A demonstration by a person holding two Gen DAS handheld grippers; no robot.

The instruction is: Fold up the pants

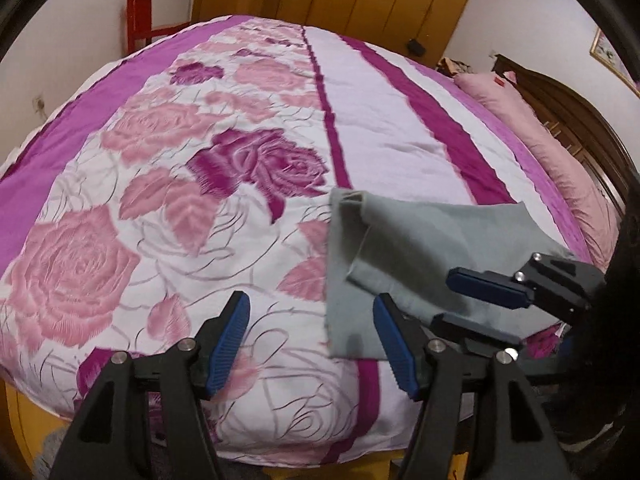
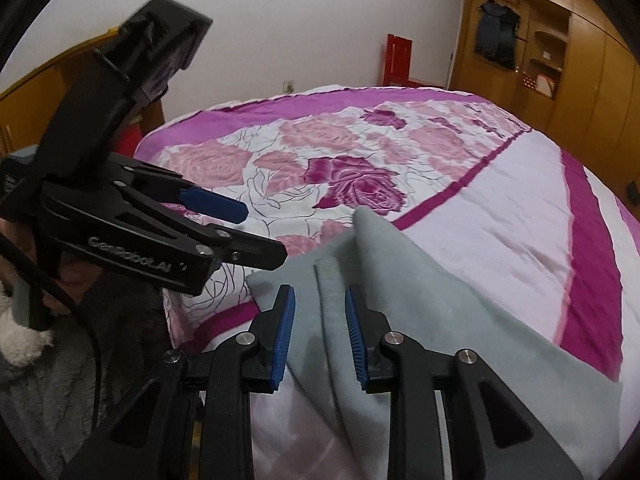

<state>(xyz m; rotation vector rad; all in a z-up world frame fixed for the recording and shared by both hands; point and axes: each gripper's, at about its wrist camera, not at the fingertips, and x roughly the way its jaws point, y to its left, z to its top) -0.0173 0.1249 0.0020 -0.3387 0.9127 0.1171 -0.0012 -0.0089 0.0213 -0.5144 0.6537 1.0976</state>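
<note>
Our left gripper (image 1: 312, 340) has its jaws spread wide with nothing between them — the blue pads (image 1: 228, 344) hover over the rose-patterned bedspread (image 1: 160, 184) near the bed's near edge, and the right-hand pad sits just at the left border of the grey pants (image 1: 408, 248) without closing on the cloth. Our right gripper (image 2: 320, 336) is also parted, less widely, and it straddles a raised fold and seam of the pants (image 2: 400, 288); the fabric runs up between the fingers (image 2: 356, 336), yet the pads stand off it on both sides, so we are not clamping it.

Seen from the left wrist, the right gripper (image 1: 480, 308) lies low over the pants with one finger above the cloth and one below or against it — we cannot tell from that view whether it touches. Seen from the right wrist, the left gripper (image 2: 260, 232) reaches in from the left, its tips just beside the pants' near-left corner.

The pants lie crumpled toward the near right part of the bed, one hemmed end pointing to the bed's middle. Beyond them, a pink pillow (image 1: 540, 140) rests along the bed's right edge against a dark wooden headboard (image 1: 580, 120). Wooden wardrobes (image 2: 560, 60) line the far wall, with a red chair (image 2: 398, 60) past the far edge.
</note>
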